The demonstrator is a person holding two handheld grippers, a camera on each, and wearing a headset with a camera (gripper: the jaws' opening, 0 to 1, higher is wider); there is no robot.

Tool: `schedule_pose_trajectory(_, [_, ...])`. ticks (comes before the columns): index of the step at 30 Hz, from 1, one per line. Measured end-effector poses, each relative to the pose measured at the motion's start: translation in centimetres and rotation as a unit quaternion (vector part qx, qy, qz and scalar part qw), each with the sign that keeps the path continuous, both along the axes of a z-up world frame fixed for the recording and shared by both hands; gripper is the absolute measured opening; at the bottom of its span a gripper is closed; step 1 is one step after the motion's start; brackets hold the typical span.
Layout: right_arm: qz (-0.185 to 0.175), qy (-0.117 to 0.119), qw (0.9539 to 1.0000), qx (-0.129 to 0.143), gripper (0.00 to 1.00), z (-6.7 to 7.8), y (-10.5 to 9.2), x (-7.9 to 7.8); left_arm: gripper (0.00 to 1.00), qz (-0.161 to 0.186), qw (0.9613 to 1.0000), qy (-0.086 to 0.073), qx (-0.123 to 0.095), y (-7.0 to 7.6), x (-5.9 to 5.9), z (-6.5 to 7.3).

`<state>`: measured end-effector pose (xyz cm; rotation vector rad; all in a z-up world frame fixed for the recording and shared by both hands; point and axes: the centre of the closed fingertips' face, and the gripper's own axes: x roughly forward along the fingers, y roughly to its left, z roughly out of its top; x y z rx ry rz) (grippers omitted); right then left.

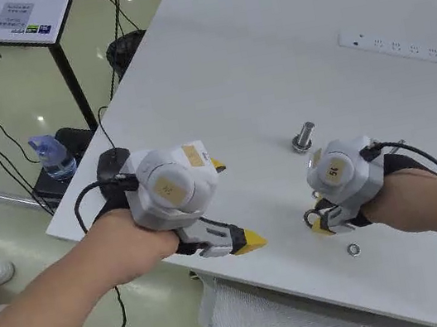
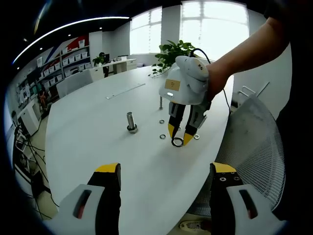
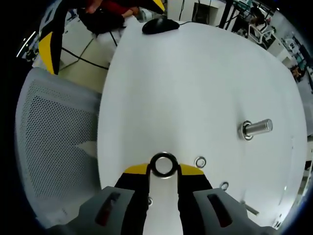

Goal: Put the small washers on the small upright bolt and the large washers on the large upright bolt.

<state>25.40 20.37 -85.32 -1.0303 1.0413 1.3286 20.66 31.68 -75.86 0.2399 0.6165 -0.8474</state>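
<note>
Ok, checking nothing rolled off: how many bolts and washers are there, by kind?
Upright bolts: 2, large bolt and small bolt
Loose washers on the table: 3
Washer in the right tongs: 1
Total: 6; the ring at the large bolt's base is not counted.

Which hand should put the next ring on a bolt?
Right, probably. The right tongs are shut on a washer, and the thick upright bolt stands close by on the table. The left tongs are open, holding nothing, farther from it.
</note>
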Motion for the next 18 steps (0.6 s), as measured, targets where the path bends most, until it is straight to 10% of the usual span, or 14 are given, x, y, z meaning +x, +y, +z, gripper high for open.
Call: schedule_pose_trajectory(18, [-0.043, -0.009, 0.9989, 0.016, 0.21, 3.1, -1.7, 4.3, 0.76, 0.0, 1.0, 0.004, -0.001, 0.2, -0.2, -0.2])
